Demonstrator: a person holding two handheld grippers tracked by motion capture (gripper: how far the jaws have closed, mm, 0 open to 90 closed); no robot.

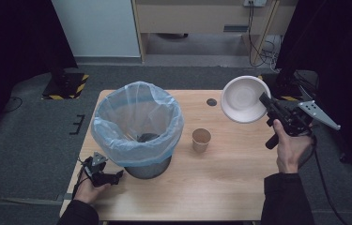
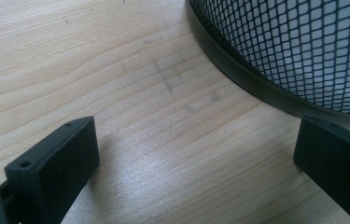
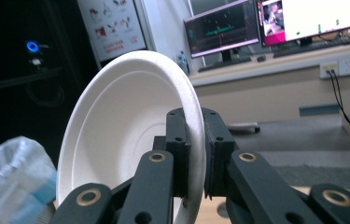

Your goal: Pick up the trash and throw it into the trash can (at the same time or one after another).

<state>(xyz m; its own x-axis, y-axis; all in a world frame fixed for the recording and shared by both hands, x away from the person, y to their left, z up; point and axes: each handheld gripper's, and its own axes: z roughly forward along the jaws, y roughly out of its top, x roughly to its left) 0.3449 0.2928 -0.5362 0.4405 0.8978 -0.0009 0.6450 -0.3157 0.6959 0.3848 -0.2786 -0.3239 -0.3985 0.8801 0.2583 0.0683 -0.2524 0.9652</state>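
meanwhile right claw (image 1: 264, 99) clamps white plate (image 1: 243, 99) rim, lower edge cut off; left claw (image 1: 118, 175) apart.

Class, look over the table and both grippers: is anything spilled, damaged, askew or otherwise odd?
Nothing stands out. The lined bin and paper cup stand upright on the table. The white bowl is tilted only because the right gripper holds it by the rim.

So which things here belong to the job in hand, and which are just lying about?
In the job:
- white paper bowl, rim pinched in the right gripper, held above the table
- mesh bin with blue liner, likely where it goes

Lying about:
- paper cup, upright on the table
- left gripper, open, resting beside the bin's base
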